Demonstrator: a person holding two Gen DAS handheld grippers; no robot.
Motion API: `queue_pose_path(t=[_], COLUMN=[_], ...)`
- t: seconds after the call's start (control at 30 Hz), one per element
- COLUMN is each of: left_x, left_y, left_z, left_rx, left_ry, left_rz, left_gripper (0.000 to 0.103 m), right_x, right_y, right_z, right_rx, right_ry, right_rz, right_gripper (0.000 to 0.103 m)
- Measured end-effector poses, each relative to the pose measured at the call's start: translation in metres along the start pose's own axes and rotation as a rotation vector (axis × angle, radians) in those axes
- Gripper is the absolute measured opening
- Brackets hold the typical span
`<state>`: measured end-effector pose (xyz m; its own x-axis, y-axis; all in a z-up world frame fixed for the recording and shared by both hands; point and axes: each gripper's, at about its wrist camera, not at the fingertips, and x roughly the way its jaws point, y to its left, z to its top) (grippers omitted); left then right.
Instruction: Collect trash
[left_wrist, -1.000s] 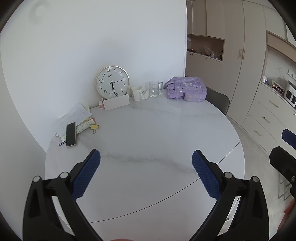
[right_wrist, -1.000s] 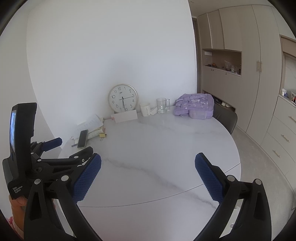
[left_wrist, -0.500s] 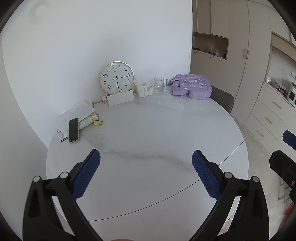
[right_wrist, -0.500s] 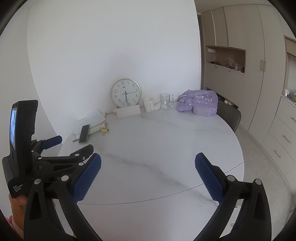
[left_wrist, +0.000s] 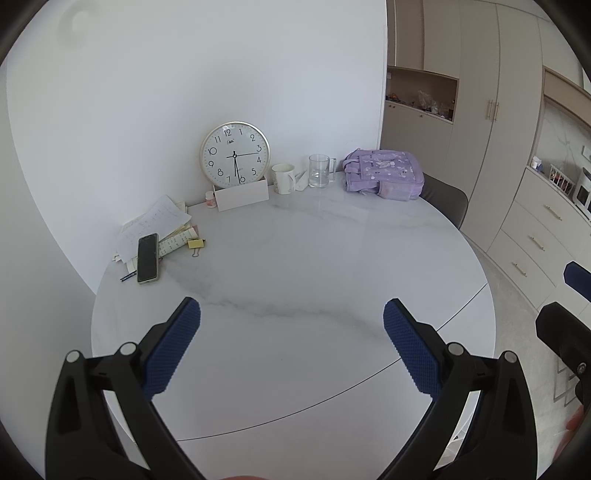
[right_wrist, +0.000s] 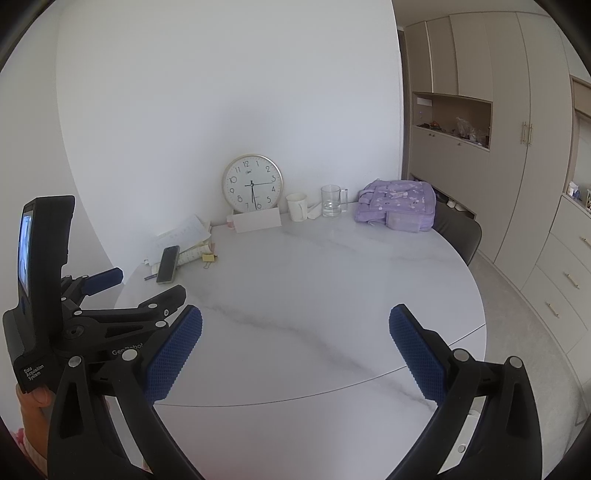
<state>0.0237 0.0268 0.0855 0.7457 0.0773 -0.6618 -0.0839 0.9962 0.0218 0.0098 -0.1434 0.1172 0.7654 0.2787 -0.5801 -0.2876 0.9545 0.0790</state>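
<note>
A tall white wall (left_wrist: 184, 81) fills the far left of the room, and matte beige cabinets (left_wrist: 480, 122) with slim metal handles and an open niche run along the right. Before them stands a round table (left_wrist: 295, 280) of glossy white stone with faint grey veins and a thin curved seam near its front edge. A grey chair (left_wrist: 443, 195) back shows behind its far right rim.

On the far right of the top lies a soft lilac bag (left_wrist: 382, 173). Left of it stand a clear glass mug (left_wrist: 320, 170), a folded white scrap of paper (left_wrist: 301, 180) and a white ceramic cup (left_wrist: 282, 178), close together. A round metal-rimmed clock (left_wrist: 235, 154) leans on the wall behind a white card (left_wrist: 242, 194). At the far left sit loose papers (left_wrist: 155, 225), with a dark phone (left_wrist: 147, 257) on them and a yellow binder clip (left_wrist: 195, 244) beside.

Both tools hover over the near, bare part of the table. The left gripper (left_wrist: 291, 347) and the right gripper (right_wrist: 295, 350), black with blue dimpled pads, have their jaws wide apart and hold nothing.
</note>
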Motion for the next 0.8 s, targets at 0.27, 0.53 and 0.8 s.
queue_pose_path(t=[0.27, 0.53, 0.8], left_x=[-0.002, -0.001, -0.002], left_y=[0.002, 0.002, 0.004], left_z=[0.0, 0.0, -0.001], left_rx=[0.001, 0.003, 0.009], left_ry=[-0.003, -0.002, -0.006], left_rz=[0.002, 0.003, 0.007], left_gripper=[0.095, 0.095, 0.095], right_x=[-0.004, -0.009, -0.013], right_y=[-0.001, -0.002, -0.003], right_z=[0.0, -0.002, -0.003], right_rx=[0.003, 0.005, 0.011], right_ry=[-0.006, -0.006, -0.006], right_rz=[-0.001, -0.005, -0.007], right_gripper=[0.101, 0.101, 0.101])
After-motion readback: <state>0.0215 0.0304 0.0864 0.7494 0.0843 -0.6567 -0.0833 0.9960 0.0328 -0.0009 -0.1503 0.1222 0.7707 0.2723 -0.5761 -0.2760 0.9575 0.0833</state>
